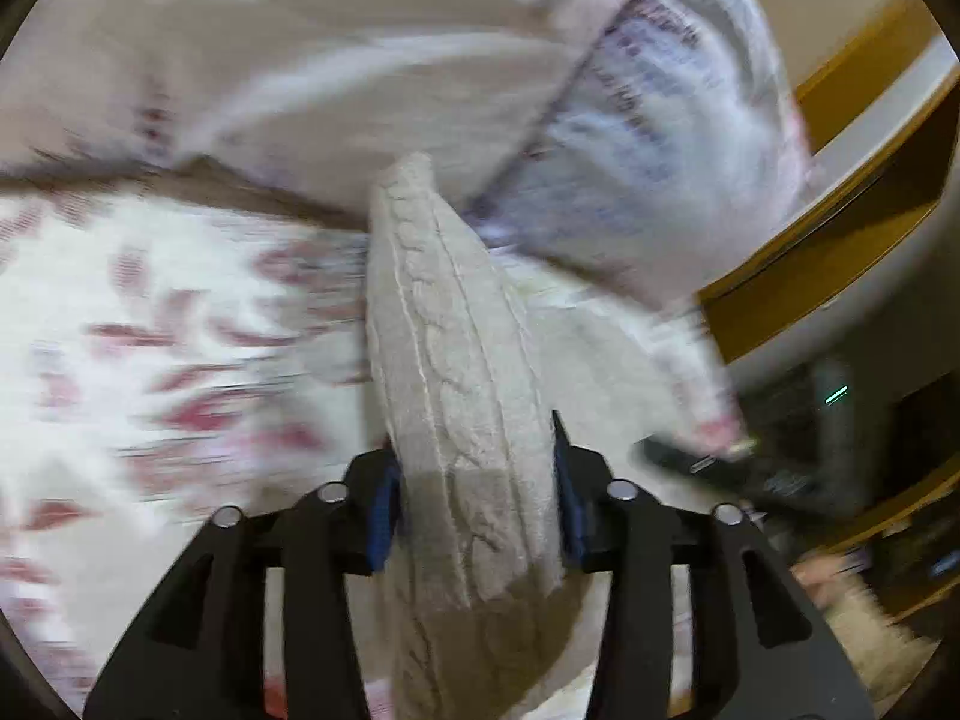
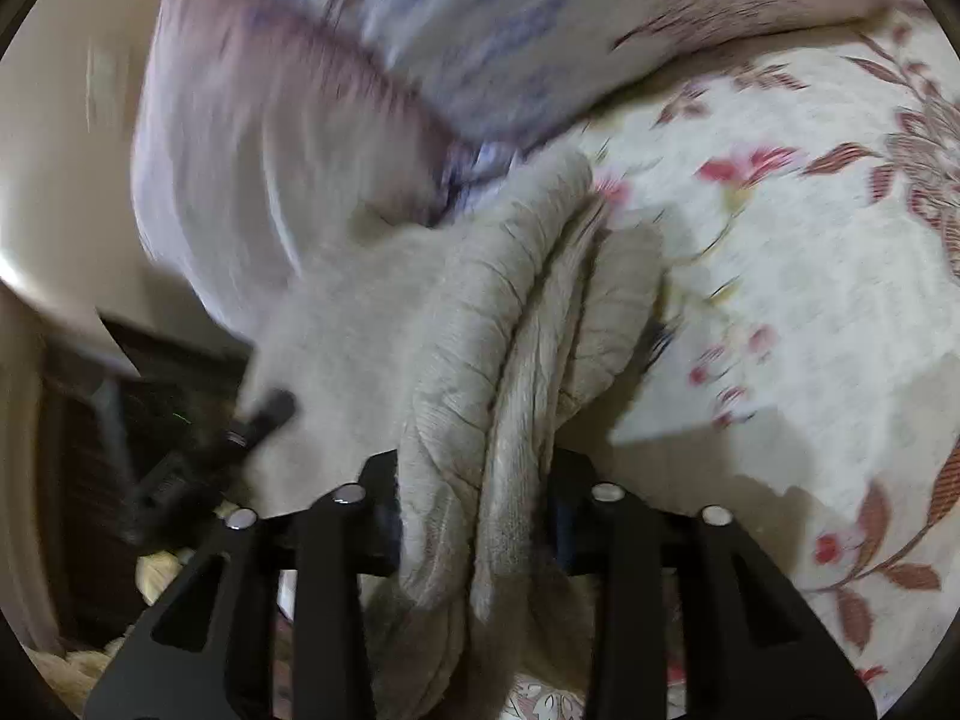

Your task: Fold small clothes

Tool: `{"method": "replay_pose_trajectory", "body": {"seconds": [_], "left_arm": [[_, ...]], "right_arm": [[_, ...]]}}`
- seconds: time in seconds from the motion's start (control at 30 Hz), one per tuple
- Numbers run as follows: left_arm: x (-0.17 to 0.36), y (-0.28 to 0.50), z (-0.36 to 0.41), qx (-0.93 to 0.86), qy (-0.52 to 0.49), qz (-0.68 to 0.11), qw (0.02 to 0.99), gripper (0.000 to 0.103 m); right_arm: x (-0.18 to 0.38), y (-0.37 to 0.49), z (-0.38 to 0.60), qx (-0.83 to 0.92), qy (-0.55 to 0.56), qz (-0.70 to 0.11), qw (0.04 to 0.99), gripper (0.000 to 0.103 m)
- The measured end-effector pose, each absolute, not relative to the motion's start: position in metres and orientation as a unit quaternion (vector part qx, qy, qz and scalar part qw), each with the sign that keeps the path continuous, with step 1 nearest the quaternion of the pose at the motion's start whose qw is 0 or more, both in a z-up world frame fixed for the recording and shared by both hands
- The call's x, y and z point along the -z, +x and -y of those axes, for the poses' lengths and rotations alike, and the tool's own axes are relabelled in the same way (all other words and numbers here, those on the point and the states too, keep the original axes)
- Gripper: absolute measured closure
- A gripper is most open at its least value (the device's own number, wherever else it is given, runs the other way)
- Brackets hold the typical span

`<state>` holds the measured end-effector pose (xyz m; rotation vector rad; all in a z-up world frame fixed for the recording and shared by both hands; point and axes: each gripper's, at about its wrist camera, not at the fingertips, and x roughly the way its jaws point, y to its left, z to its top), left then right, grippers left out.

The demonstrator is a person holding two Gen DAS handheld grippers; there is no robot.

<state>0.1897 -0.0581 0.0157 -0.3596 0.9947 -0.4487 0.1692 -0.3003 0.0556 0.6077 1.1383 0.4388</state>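
Left hand-held gripper (image 1: 477, 498) clamps a beige cable-knit garment (image 1: 456, 360) while the right hand-held gripper (image 2: 474, 510) pinches bunched folds of the same knit (image 2: 510, 330), held just above a floral bedsheet (image 2: 780, 276) beside a blurred pillow (image 1: 660, 138). Judged mid-carry: the next move calls for spreading it flat on the bed before folding.

Beige cable-knit garment (image 1: 456, 360) bunched, folds pinched in both hand-held grippers, above floral bedspread.
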Motion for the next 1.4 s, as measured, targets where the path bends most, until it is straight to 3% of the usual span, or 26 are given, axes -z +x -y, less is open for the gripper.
{"method": "replay_pose_trajectory", "body": {"seconds": [0.07, 0.17, 0.27, 0.33, 0.37, 0.4, 0.5, 0.6, 0.67, 0.77, 0.87, 0.97, 1.07, 1.1, 1.13, 1.17, 1.2, 1.23, 1.4], "left_arm": [[-0.008, 0.18, 0.046, 0.164, -0.135, -0.481, 0.851, 0.054], [-0.012, 0.16, 0.022, 0.14, -0.128, -0.466, 0.864, 0.034], [-0.02, 0.135, 0.005, 0.131, -0.109, -0.458, 0.873, 0.03], [-0.024, 0.123, 0.005, 0.126, -0.097, -0.459, 0.874, 0.026], [-0.027, 0.113, -0.002, 0.126, -0.094, -0.46, 0.874, 0.025], [-0.028, 0.108, -0.004, 0.126, -0.09, -0.462, 0.873, 0.023], [-0.021, 0.095, 0.004, 0.12, -0.069, -0.466, 0.874, 0.01], [-0.016, 0.082, 0.004, 0.108, -0.05, -0.465, 0.877, 0.002], [-0.013, 0.078, 0.007, 0.105, -0.043, -0.47, 0.875, 0.002], [-0.005, 0.074, 0.015, 0.107, -0.035, -0.482, 0.869, 0.002], [0.0, 0.071, 0.023, 0.104, -0.023, -0.488, 0.866, 0.002], [0.002, 0.069, 0.03, 0.101, -0.013, -0.493, 0.864, 0.002], [0.003, 0.068, 0.034, 0.094, -0.001, -0.494, 0.864, 0.002], [0.003, 0.067, 0.035, 0.092, 0.001, -0.495, 0.864, 0.002], [0.004, 0.066, 0.036, 0.09, 0.002, -0.495, 0.864, 0.002], [0.005, 0.066, 0.036, 0.09, 0.001, -0.496, 0.864, 0.002], [0.006, 0.066, 0.035, 0.088, -0.001, -0.498, 0.862, 0.002], [0.009, 0.067, 0.035, 0.085, -0.003, -0.504, 0.86, 0.002], [0.022, 0.07, 0.031, 0.069, -0.029, -0.527, 0.846, 0.002]], "right_arm": [[-0.056, 0.167, 0.299, -0.158, 0.286, -0.512, 0.795, 0.051], [-0.065, 0.171, 0.3, -0.129, 0.288, -0.479, 0.819, 0.051], [-0.067, 0.181, 0.298, -0.124, 0.3, -0.471, 0.82, 0.051], [-0.063, 0.192, 0.29, -0.125, 0.258, -0.491, 0.823, 0.088], [-0.062, 0.194, 0.284, -0.096, 0.198, -0.493, 0.842, 0.088], [-0.061, 0.196, 0.291, -0.068, 0.19, -0.488, 0.849, 0.095], [-0.049, 0.204, 0.334, -0.024, 0.28, -0.494, 0.823, 0.096], [-0.067, 0.194, 0.339, -0.046, 0.265, -0.485, 0.832, 0.095], [-0.091, 0.171, 0.34, -0.049, 0.262, -0.456, 0.849, 0.088], [-0.118, 0.133, 0.329, -0.117, 0.278, -0.407, 0.862, 0.058], [-0.123, 0.104, 0.3, -0.196, 0.259, -0.402, 0.856, 0.057], [-0.091, 0.108, 0.274, -0.179, 0.221, -0.473, 0.834, 0.056], [-0.067, 0.115, 0.286, -0.119, 0.241, -0.503, 0.822, 0.078], [-0.074, 0.11, 0.287, -0.115, 0.24, -0.495, 0.827, 0.077], [-0.084, 0.102, 0.285, -0.111, 0.216, -0.486, 0.839, 0.073], [-0.091, 0.094, 0.284, -0.111, 0.2, -0.478, 0.848, 0.053], [-0.097, 0.084, 0.281, -0.108, 0.18, -0.468, 0.858, 0.024], [-0.101, 0.074, 0.276, -0.1, 0.158, -0.46, 0.868, 0.015], [-0.061, 0.056, 0.248, -0.07, 0.069, -0.498, 0.861, 0.012]]}}
